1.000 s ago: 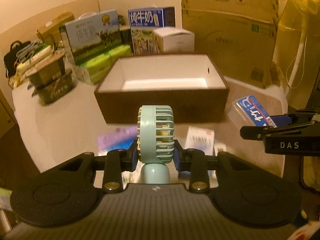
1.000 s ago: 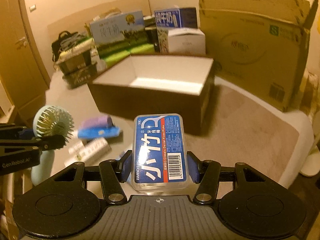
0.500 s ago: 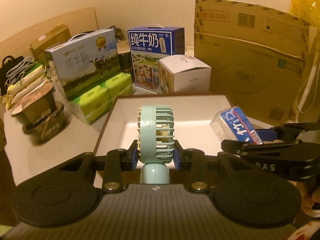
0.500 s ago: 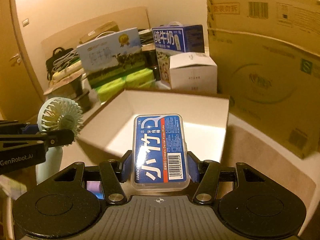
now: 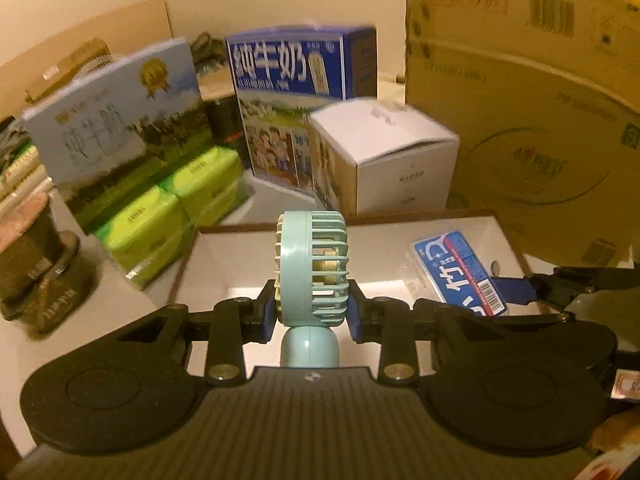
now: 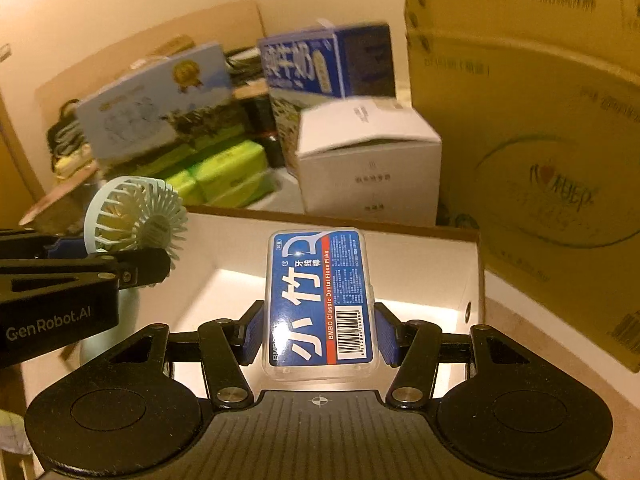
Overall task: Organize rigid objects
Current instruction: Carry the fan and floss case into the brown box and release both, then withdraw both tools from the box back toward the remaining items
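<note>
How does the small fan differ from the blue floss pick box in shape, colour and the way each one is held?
The small fan is round, with a slatted grille on a handle; the floss pick box is flat and rectangular. The fan is pale mint green; the box is clear with a blue label. The left gripper grips the fan's head; the right gripper grips the box's long sides. Both hang over the open box.

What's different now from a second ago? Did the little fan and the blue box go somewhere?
Both grippers travelled forward: a second ago they were in front of the brown box, now the left gripper holds the fan and the right gripper holds the floss pick case over its white inside. Nothing was let go; both grips stayed shut, and the cartons behind stayed put.
</note>
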`<state>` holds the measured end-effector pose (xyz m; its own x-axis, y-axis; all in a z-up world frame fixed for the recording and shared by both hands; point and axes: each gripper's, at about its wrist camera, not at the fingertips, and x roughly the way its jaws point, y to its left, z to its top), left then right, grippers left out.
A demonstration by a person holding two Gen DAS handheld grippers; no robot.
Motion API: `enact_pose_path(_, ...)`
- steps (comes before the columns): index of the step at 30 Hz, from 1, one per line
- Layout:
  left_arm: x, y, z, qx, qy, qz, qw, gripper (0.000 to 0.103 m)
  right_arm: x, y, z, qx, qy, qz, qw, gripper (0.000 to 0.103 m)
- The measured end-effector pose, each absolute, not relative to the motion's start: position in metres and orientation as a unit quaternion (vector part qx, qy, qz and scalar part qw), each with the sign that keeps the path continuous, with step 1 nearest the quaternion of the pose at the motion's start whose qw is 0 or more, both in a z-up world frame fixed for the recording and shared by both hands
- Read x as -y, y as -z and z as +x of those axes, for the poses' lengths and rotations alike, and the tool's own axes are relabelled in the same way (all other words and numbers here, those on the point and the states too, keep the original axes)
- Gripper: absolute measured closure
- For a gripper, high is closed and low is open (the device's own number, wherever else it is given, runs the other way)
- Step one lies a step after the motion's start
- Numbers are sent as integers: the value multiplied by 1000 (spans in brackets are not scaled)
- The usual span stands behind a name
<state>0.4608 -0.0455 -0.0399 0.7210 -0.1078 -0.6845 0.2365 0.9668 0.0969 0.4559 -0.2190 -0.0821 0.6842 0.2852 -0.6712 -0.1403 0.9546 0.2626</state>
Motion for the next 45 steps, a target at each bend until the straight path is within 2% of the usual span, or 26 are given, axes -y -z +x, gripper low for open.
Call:
enact_pose_path(8, 43, 98, 500, -422, 90, 66, 900, 72, 215, 128, 486, -443, -105, 106, 884, 47)
enact_pose_path(15, 37, 110, 514, -436, 95, 63, 892, 72, 213, 137, 499, -469, -91, 95, 873, 47)
enact_pose_path(17, 35, 109, 514, -437, 99, 64, 892, 71, 212, 139, 500, -468, -92, 102, 873, 47)
enact_pose_path(20, 32, 107, 511, -441, 102, 68, 889, 63, 216, 139, 497, -470, -86, 115, 871, 43)
enact_pose_path(26, 19, 95, 493, -438, 101, 66, 891, 63, 222, 124, 485, -457, -95, 125, 875, 35)
enact_pose_path(45, 6, 32, 386, -402, 117, 68, 906, 56, 240, 59, 385, -404, -125, 128, 897, 34)
